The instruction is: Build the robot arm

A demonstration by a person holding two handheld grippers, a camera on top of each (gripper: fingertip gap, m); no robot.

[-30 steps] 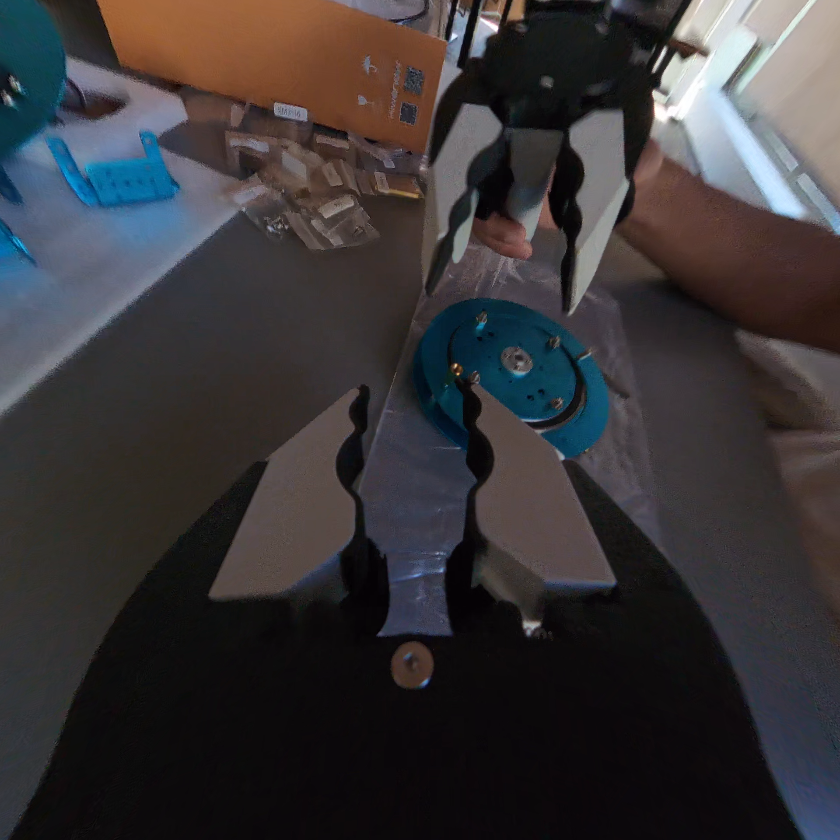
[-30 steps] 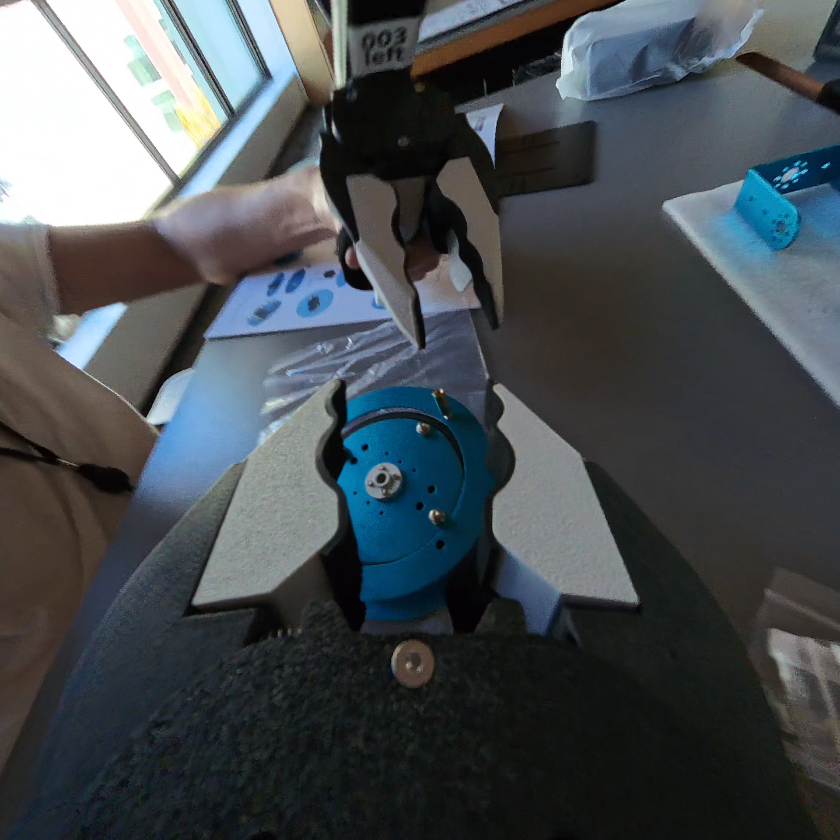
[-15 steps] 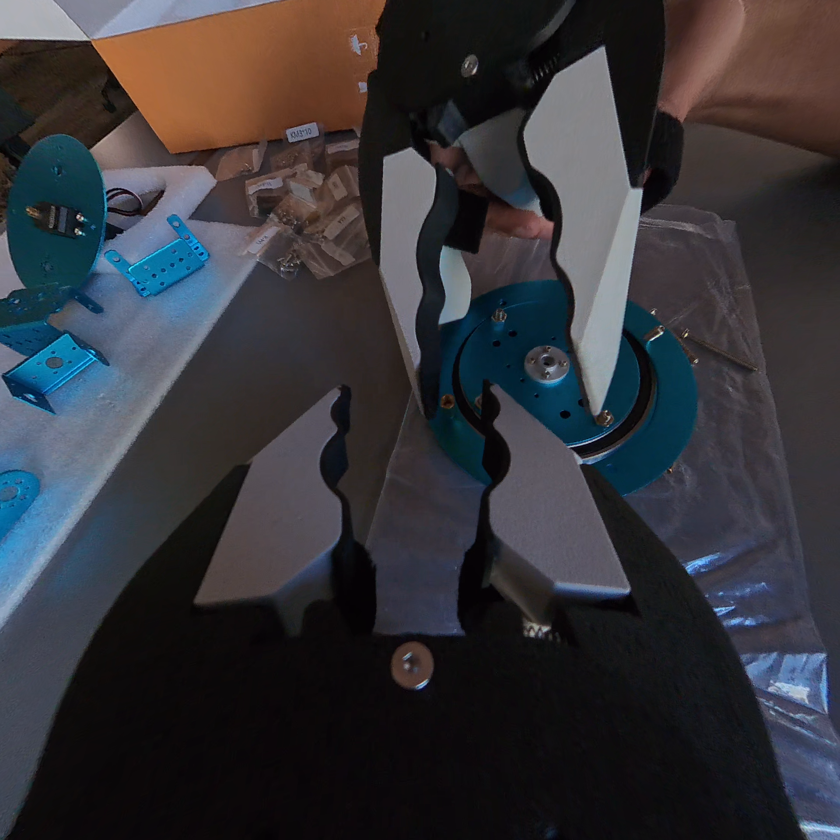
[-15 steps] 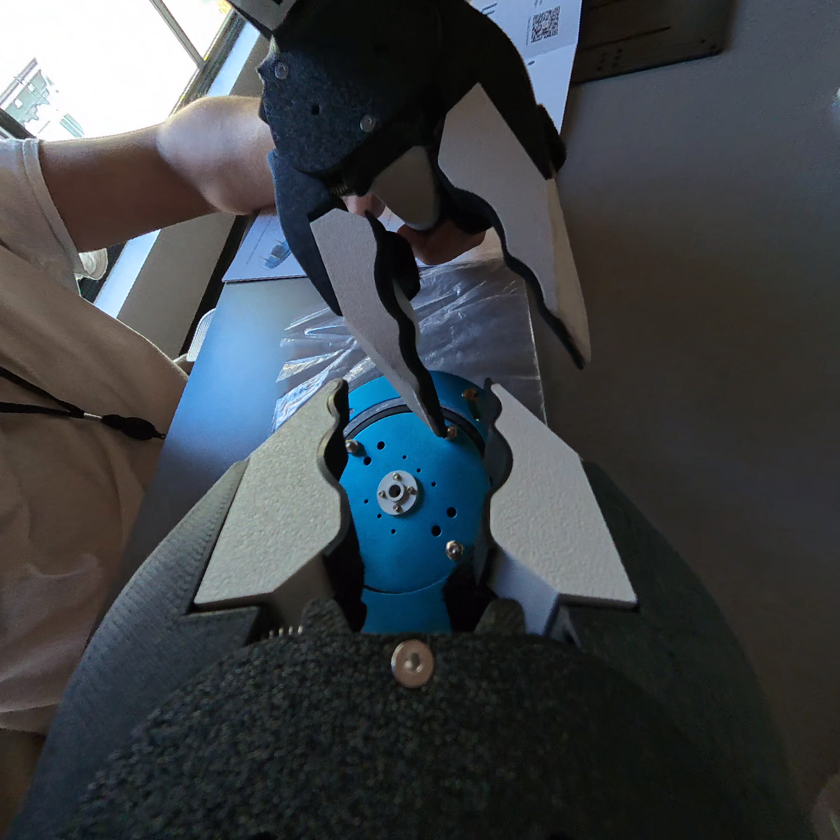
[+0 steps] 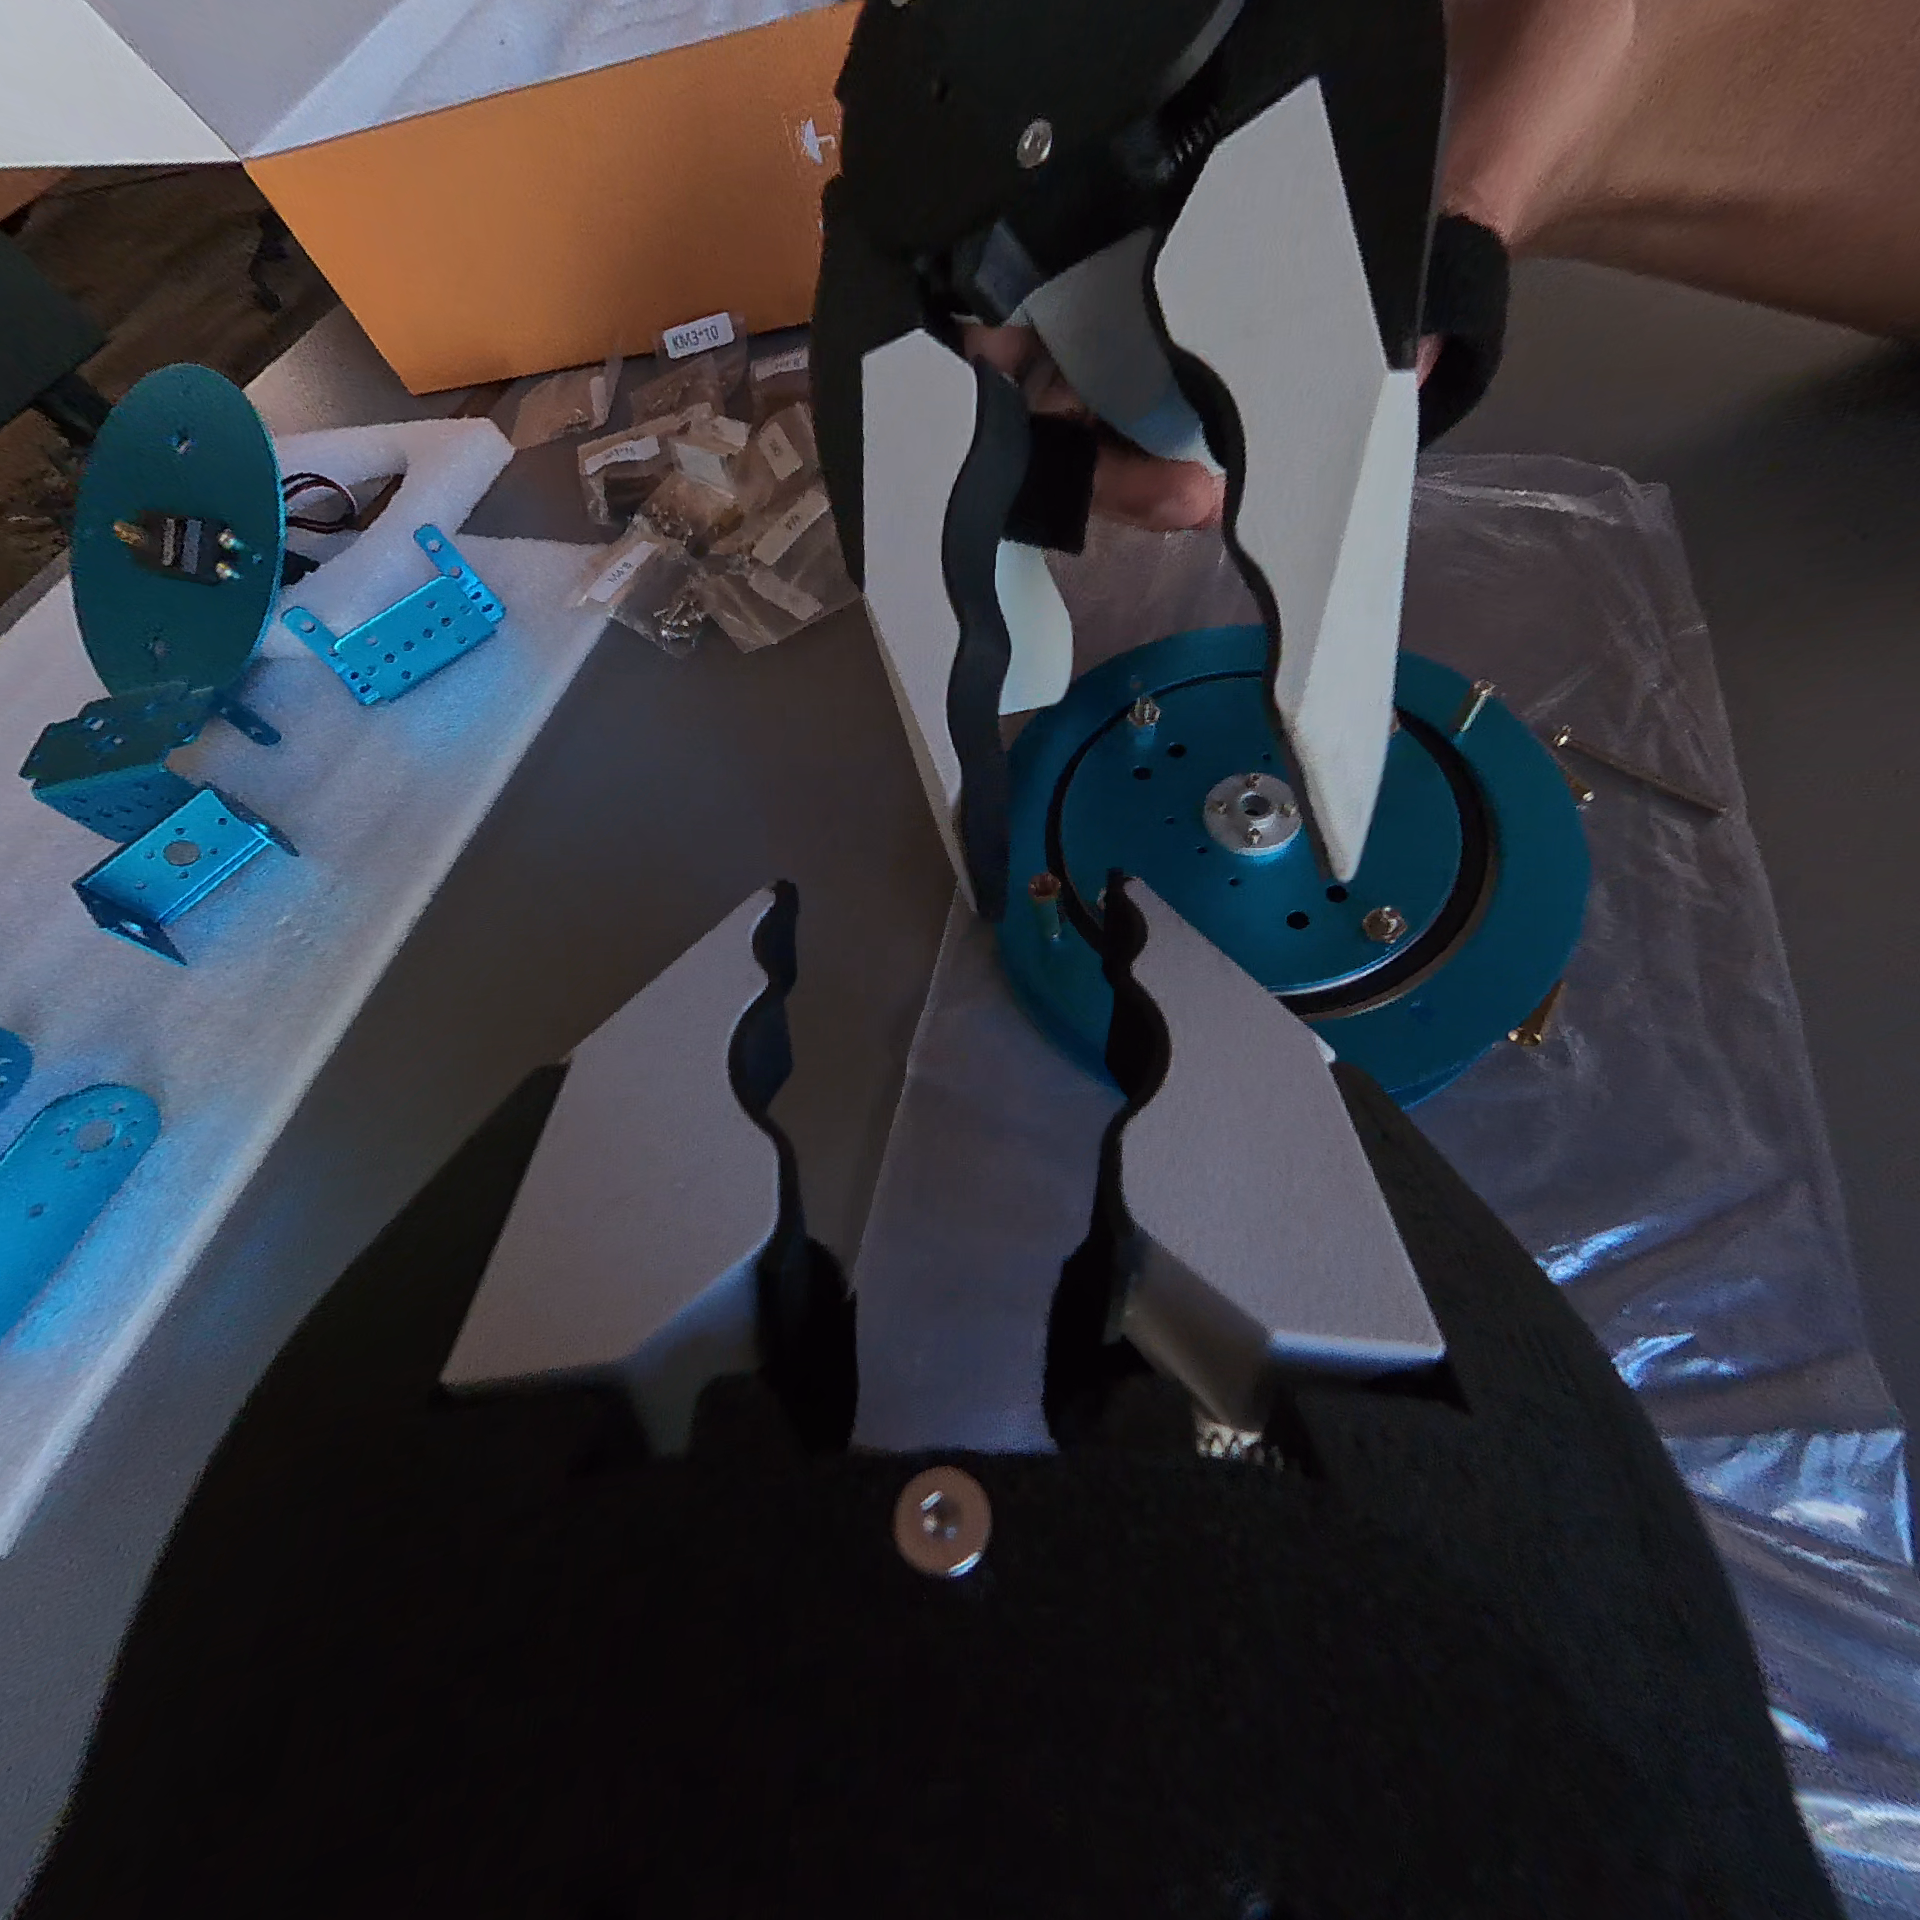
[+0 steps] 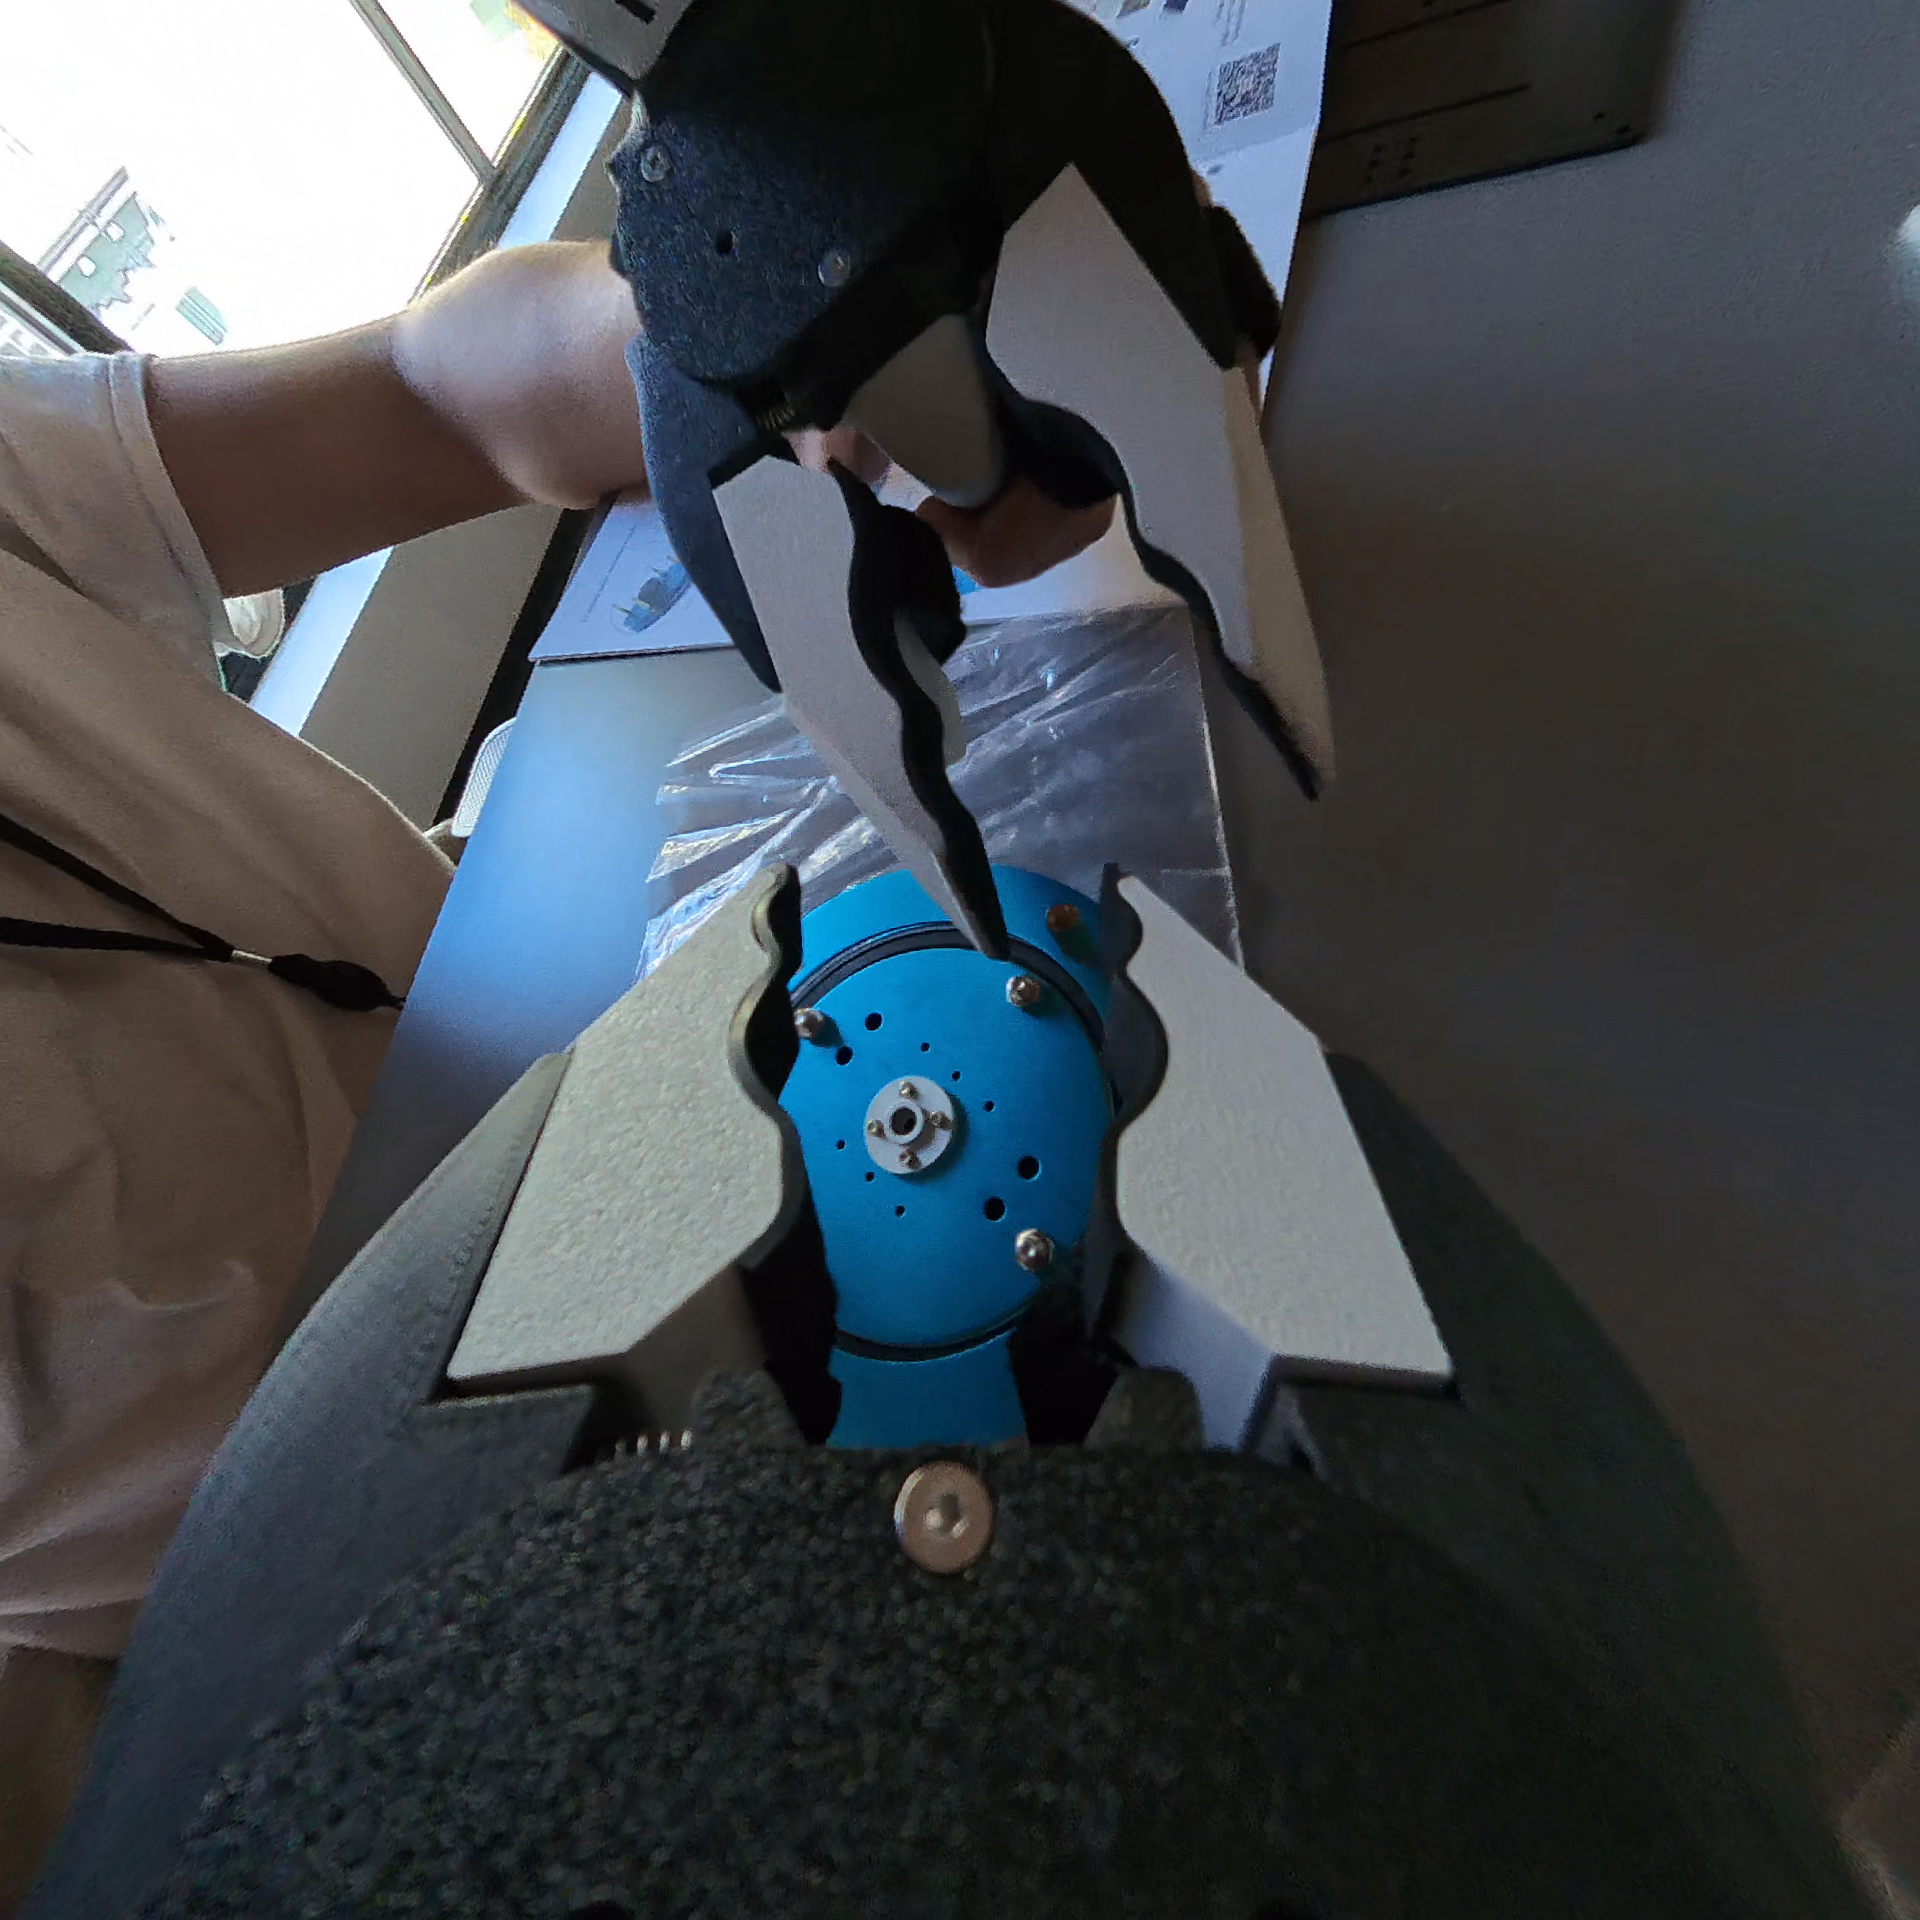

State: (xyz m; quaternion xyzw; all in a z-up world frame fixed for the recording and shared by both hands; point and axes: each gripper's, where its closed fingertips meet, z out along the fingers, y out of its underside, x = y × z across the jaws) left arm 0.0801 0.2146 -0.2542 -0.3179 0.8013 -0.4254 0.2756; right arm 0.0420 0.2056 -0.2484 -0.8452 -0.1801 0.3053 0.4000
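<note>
Your left tongs (image 5: 940, 904) stand open with nothing between the tips; the left-hand tip hangs over bare grey table (image 5: 665, 790), the right-hand one over the near edge of the blue round plate (image 5: 1496, 914). That plate lies flat at centre right of the left view, on a sheet of clear plastic (image 5: 1662, 1195), with a silver hub (image 5: 1252, 812) in its middle and small brass posts standing on it.

Your right tongs (image 6: 951, 894) are spread wide as well. In the right view they straddle the plate (image 6: 935, 1122) and their sides hide both its edges, so you cannot tell whether the pads touch it. In the left view those same tongs (image 5: 1158, 883) come down from the top of the frame, one tip by the plate's left rim, the other over its inner disc near the hub; contact there is hard to make out.

The orange box (image 5: 540, 177) at upper left is cut off by the frame. Below it lie small clear bags of screws (image 5: 717, 551), too small to sort. Blue brackets (image 5: 400, 639) rest on white foam (image 5: 343, 831) at the left edge. A printed sheet (image 6: 644, 613) lies beyond the plastic in the right view, partly hidden by the far tongs.
</note>
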